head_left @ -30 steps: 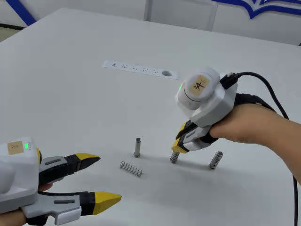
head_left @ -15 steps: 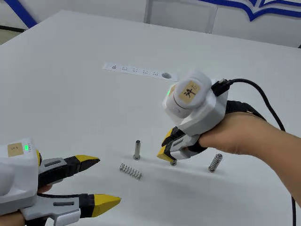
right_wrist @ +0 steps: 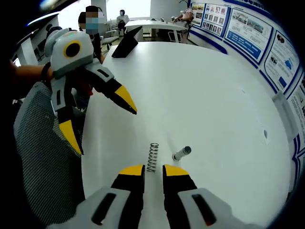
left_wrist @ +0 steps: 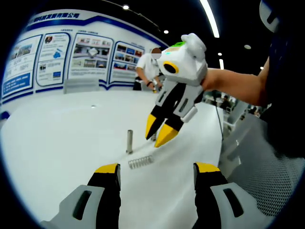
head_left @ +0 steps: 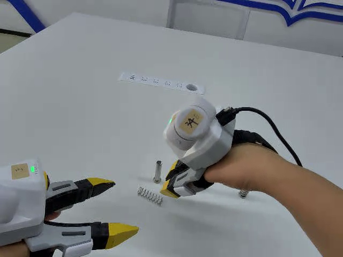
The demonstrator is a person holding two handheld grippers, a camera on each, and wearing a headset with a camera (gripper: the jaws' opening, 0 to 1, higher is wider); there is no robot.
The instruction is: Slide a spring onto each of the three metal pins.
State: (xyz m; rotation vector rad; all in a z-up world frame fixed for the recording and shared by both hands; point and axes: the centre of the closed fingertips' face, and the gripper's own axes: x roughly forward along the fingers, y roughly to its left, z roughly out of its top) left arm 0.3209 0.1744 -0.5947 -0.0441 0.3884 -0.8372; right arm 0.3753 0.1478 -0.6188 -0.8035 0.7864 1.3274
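The right gripper [head_left: 170, 188], jaws nearly together and empty, hovers at lower centre of the head view just right of the loose spring [head_left: 149, 195], and the left gripper [head_left: 124, 208] sits at lower left, jaws wide apart. The bare pin [head_left: 158, 171] stands upright just above the spring, which lies flat on the table [head_left: 80, 107]. I judge the spring very light, compressible and apt to roll, so a gentle pinch across the coils near one end would leave the other end free for the pin.

Left tool [head_left: 122, 207] wide; right tool [head_left: 167, 189] narrow
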